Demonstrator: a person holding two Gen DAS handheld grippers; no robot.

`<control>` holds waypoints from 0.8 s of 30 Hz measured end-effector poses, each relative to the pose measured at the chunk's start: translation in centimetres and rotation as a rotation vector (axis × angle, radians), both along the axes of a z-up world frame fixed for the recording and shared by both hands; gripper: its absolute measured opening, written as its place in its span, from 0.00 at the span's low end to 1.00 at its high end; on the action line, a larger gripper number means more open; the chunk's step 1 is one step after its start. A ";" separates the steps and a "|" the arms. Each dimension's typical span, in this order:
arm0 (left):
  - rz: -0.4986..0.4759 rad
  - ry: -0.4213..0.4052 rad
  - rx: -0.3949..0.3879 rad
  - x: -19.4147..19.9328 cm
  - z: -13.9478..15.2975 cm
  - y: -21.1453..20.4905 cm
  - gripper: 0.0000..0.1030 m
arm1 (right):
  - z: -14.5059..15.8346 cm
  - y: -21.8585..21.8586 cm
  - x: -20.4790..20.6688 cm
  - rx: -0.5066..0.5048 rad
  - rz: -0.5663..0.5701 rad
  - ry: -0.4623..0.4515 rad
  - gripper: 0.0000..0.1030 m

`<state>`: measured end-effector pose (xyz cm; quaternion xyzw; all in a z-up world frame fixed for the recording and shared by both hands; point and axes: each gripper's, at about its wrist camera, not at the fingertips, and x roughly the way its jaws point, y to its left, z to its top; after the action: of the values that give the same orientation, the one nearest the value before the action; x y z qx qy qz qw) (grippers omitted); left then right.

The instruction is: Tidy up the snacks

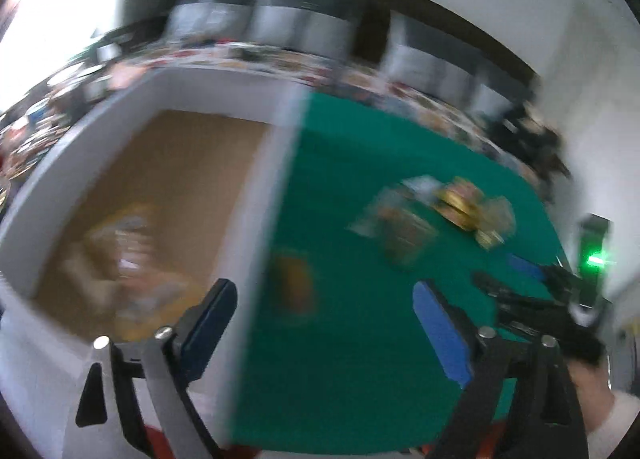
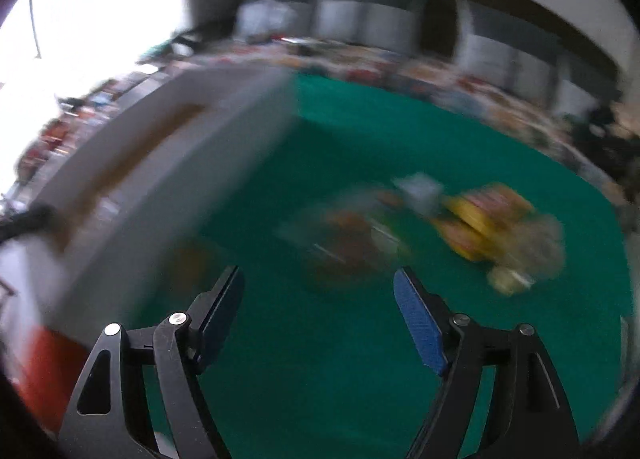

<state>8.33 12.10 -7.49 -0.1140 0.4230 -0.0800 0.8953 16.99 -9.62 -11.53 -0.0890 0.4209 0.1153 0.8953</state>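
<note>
Left gripper [image 1: 324, 309] — jaws wide apart, nothing between them, poised over the near wall of a white box [image 1: 262, 195] where it met the green mat [image 1: 360, 339]. Right gripper [image 2: 318, 299] — jaws likewise spread and empty, above bare mat. Inside the box, on its brown cardboard floor, lay blurred snack packets [image 1: 124, 255] near the front. One orange packet [image 1: 292, 287] sat on the mat just beside the box wall. Farther out, well apart from the box, a loose pile of snacks [image 2: 440, 227] — yellow, red and pale wrappers, too blurred to identify. Beyond the mat, a patterned tablecloth edge [image 1: 360, 79] and grey-white containers [image 1: 280, 23] against the wall.
</note>
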 end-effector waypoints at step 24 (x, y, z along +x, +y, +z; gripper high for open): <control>-0.110 0.059 0.272 4.3 -13.5 -15.3 1.00 | -8.2 -16.8 -1.9 0.028 -0.334 0.016 0.81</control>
<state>12.66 -3.23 -20.95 0.0292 0.4619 -0.0676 0.8839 15.14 -26.40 -19.70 -0.0044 0.4353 -0.0284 0.8998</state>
